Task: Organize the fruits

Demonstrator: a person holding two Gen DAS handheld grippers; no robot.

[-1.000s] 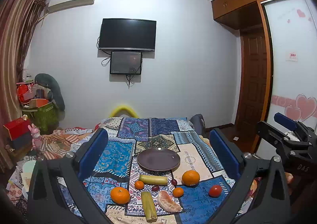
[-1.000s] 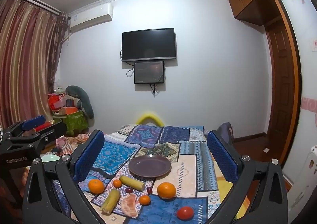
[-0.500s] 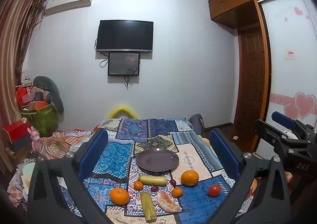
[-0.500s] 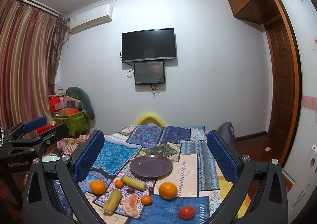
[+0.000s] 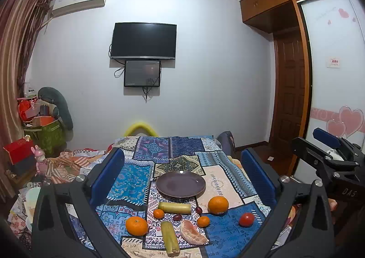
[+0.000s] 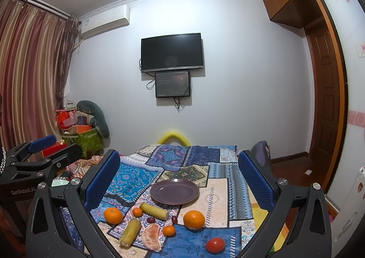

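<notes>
Fruit lies scattered on a patchwork cloth (image 5: 136, 180) covering the surface, in front of an empty purple plate (image 5: 180, 184). The left gripper (image 5: 181, 173) hangs above this spread with its blue-padded jaws spread wide, holding nothing and touching nothing. The right gripper (image 6: 179, 172) hovers likewise, jaws fully apart and empty; in the left wrist view it shows at the right edge, well apart from the fruit. Just before the plate lies a pale green sugarcane piece (image 5: 174, 207), with a second sugarcane piece (image 5: 169, 238) nearer the camera. A large orange (image 5: 218, 205) sits to the right of the first piece, another large orange (image 5: 136, 225) at the near left. Two small tangerines (image 5: 158, 213) (image 5: 203, 221) rest between them, beside two dark red dates (image 5: 199, 209) (image 5: 177, 217). A peeled pomelo segment (image 5: 193, 232) lies at the near middle, and a red tomato (image 5: 246, 219) sits alone on a blue patch to the right.
</notes>
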